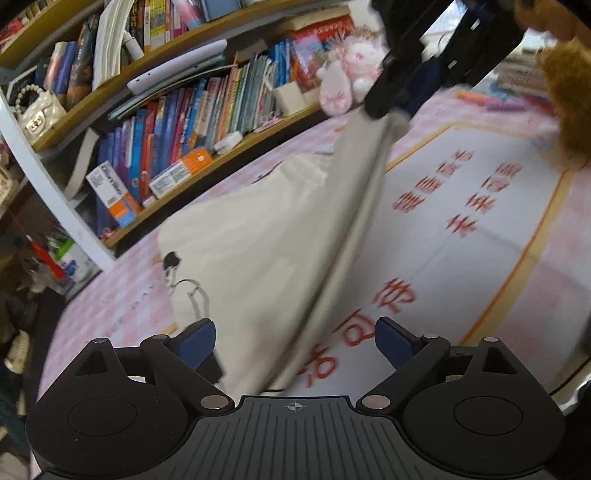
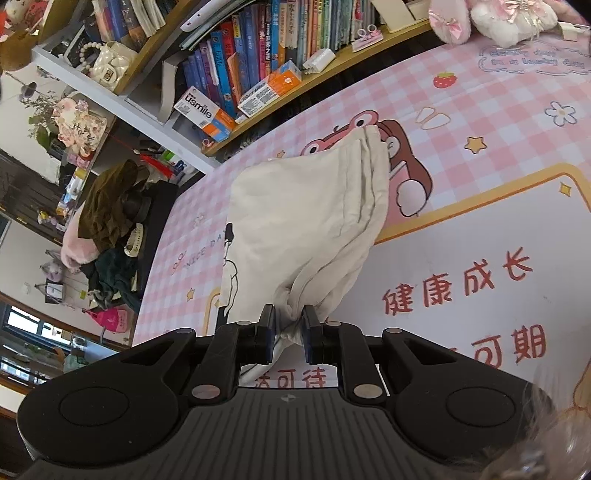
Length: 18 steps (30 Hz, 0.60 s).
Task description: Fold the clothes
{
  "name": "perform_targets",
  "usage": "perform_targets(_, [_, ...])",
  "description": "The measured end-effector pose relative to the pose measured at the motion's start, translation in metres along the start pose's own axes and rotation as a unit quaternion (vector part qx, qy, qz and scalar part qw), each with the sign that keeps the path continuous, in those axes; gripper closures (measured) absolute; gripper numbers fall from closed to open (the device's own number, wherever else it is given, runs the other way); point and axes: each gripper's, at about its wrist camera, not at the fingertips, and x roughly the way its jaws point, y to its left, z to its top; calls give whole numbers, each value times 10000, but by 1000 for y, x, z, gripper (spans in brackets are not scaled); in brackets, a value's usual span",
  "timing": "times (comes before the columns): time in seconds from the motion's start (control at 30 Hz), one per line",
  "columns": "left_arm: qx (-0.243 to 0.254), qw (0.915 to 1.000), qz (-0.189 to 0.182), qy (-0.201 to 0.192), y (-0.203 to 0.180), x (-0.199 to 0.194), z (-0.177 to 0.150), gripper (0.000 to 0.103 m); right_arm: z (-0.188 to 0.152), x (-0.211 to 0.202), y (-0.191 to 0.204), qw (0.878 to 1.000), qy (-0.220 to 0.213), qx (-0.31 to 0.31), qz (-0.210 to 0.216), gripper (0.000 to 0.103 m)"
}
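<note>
Nearest to us in the right wrist view, the right gripper [image 2: 289, 332] has its two fingers pressed onto a bunched corner of the cream garment [image 2: 306, 214]; the fabric between the pads is gathered so tightly that we cannot tell which part of the garment it is. From that pinch the cloth rises and hangs back toward the pink checked table mat [image 2: 480, 110], where its far end rests over a cartoon figure. A black line drawing shows on the garment's left side, partly cut off by a fold.

In the left wrist view, the left gripper [image 1: 295, 341] is spread wide, its blue pads [image 1: 393, 341] apart, and the cream garment [image 1: 266, 236] passes between them; we cannot tell whether it touches either pad. The cloth runs as a blurred ridge up to the right gripper [image 1: 388, 114], which holds its far tip; that gripper is cut off by the top of the frame. A brown furry shape [image 1: 569, 107] at the right edge is too blurred to name.

The mat to the right of the garment, printed with red characters inside a yellow border, lies open. Beyond the table's far edge stands a bookshelf [image 2: 258, 66] packed with books, with a pink plush toy [image 2: 495, 18] just at the mat's far corner. To the left, past the table's edge, a pile of clothes [image 2: 107, 221] crowds the room.
</note>
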Motion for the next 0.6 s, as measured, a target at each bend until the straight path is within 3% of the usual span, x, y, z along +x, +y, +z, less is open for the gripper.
perform_targets(0.3, [41,9998,208,65,25,7,-9,8,-13,4,-18,9984,117,-98,-545,88])
perform_targets(0.4, [92,9998,150,42,28,6,-7,8,-19,7,-20,9951,145,-358,-910,73])
perform_targets(0.43, [108,9999,123,25,29,6,-6,8,-21,8,-15,9905,180,-736,-1150,62])
perform_targets(0.5, [140,9999,79,-3,31,5,-2,8,-26,10,-2,9735,242,-1620,-1593,57])
perform_targets(0.6, [150,9999,10,-3,36,6,3,8,-43,12,27,9265,244,-3300,-1792,42])
